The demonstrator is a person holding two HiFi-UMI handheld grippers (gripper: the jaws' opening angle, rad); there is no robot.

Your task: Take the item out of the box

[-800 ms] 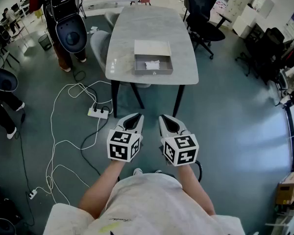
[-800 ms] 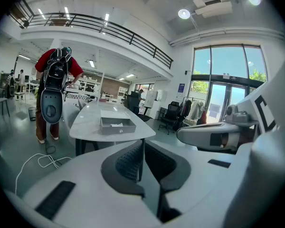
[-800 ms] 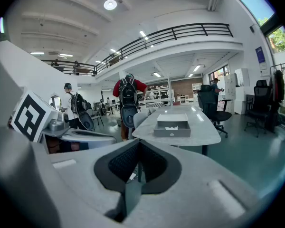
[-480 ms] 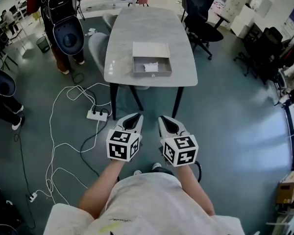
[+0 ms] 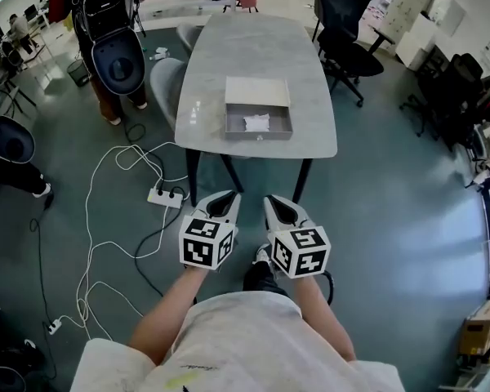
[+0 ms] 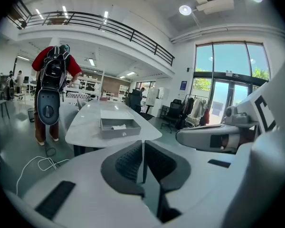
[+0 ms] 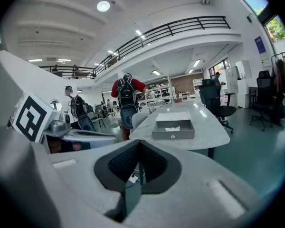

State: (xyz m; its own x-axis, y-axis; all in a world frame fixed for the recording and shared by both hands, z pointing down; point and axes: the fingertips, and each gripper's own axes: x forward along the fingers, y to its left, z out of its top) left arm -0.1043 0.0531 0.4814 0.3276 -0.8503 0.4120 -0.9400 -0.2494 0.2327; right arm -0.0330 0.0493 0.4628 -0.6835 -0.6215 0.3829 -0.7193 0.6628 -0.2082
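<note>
Grey desk (image 5: 253, 51) at twelve o'clock bears a box (image 5: 259, 132) holding a white item (image 5: 256, 122); left gripper (image 5: 221, 197) and right gripper (image 5: 279, 201) hang clenched, empty.

We see our left gripper (image 6: 142, 148) with its jaws pressed together and nothing between them. Ahead, the grey box (image 6: 121, 133) sits near the table's (image 6: 85, 122) near edge, with a white item (image 6: 118, 126) inside it.
</note>
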